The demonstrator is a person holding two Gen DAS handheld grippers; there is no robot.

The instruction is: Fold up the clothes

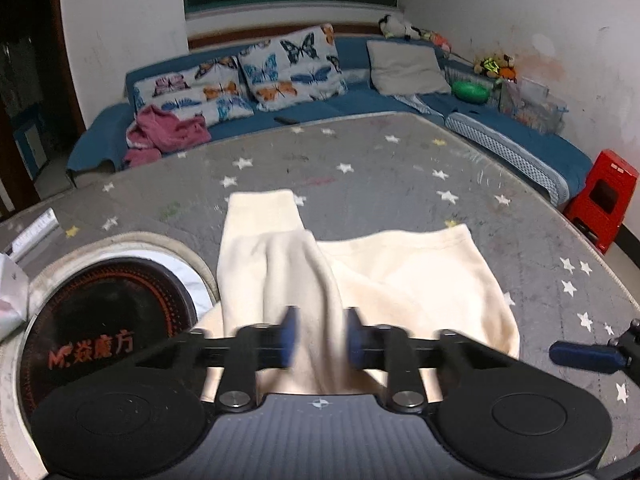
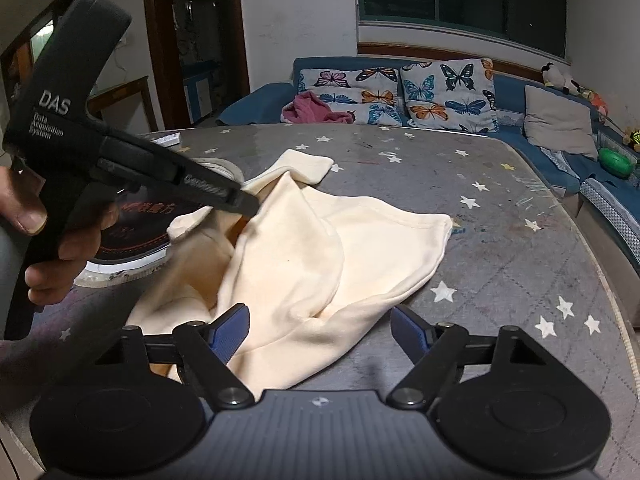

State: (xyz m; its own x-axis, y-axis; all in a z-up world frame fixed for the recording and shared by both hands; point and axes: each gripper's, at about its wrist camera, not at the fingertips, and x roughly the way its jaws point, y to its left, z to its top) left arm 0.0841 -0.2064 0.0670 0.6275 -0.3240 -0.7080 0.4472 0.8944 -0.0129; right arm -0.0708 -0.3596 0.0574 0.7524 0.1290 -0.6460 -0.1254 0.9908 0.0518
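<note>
Cream garment (image 1: 360, 280) lay crumpled mid-frame on the star-print table (image 1: 400, 160). Left gripper (image 1: 319, 338) pinched a raised fold of it at lower center. Right gripper (image 2: 320, 334), jaws spread, sat over the garment's near edge.

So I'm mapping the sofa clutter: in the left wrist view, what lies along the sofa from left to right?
Pink garment → butterfly pillows → plain beige pillow → green bowl → red stool beside the sofa's far end.
</note>
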